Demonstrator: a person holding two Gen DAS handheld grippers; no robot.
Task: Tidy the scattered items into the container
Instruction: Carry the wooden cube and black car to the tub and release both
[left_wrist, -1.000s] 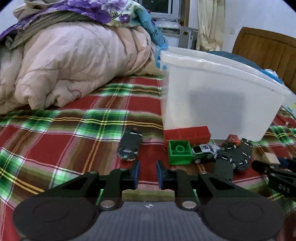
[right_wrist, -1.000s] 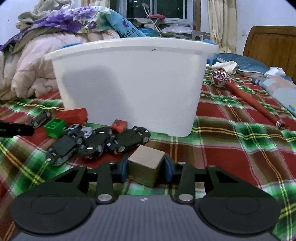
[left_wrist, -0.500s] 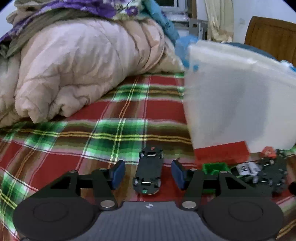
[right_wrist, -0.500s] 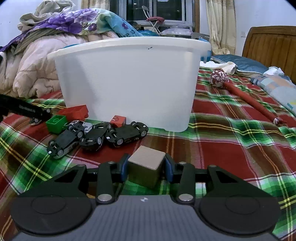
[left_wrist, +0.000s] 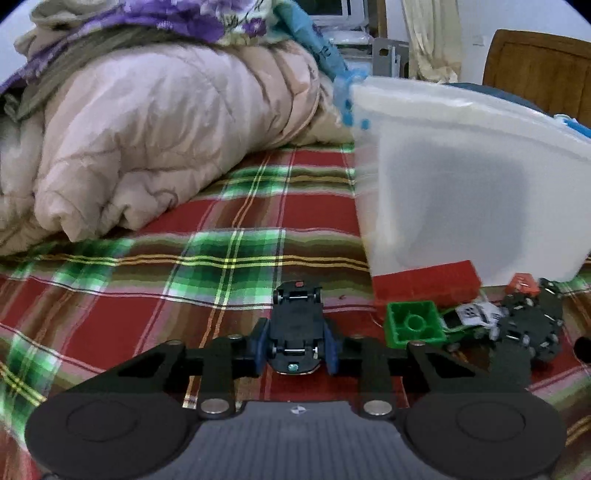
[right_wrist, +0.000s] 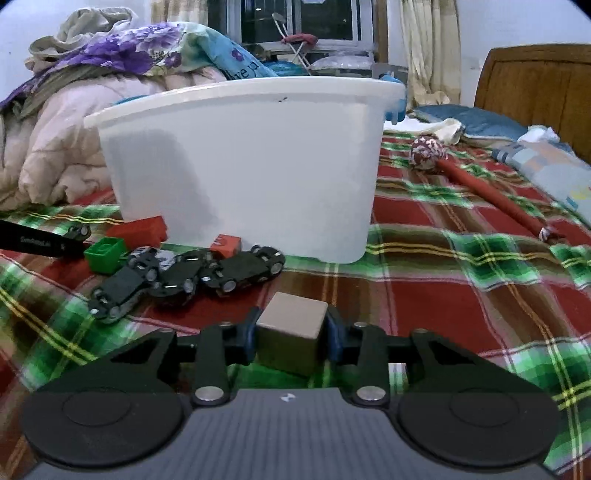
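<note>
My left gripper (left_wrist: 294, 349) is shut on an upturned black toy car (left_wrist: 295, 325) low over the plaid bedspread. The white plastic tub (left_wrist: 461, 192) stands to its right. At the tub's foot lie a red brick (left_wrist: 424, 282), a green brick (left_wrist: 413, 325) and several toy cars (left_wrist: 524, 328). My right gripper (right_wrist: 291, 339) is shut on a wooden cube (right_wrist: 291, 332), held a little above the bedspread in front of the tub (right_wrist: 243, 162). Black toy cars (right_wrist: 188, 277), the green brick (right_wrist: 105, 254) and red bricks (right_wrist: 138, 232) lie to its left. The left gripper's finger (right_wrist: 37, 242) shows at the left edge.
A heap of quilts (left_wrist: 147, 129) fills the back left. A red massage stick (right_wrist: 480, 184) lies on the bedspread right of the tub. Pillows (right_wrist: 546, 162) and a wooden headboard (right_wrist: 535, 88) are at the far right.
My left gripper moved up to the lone black car, opened around it, then shut on it. My right gripper keeps the wooden cube and has risen slightly.
</note>
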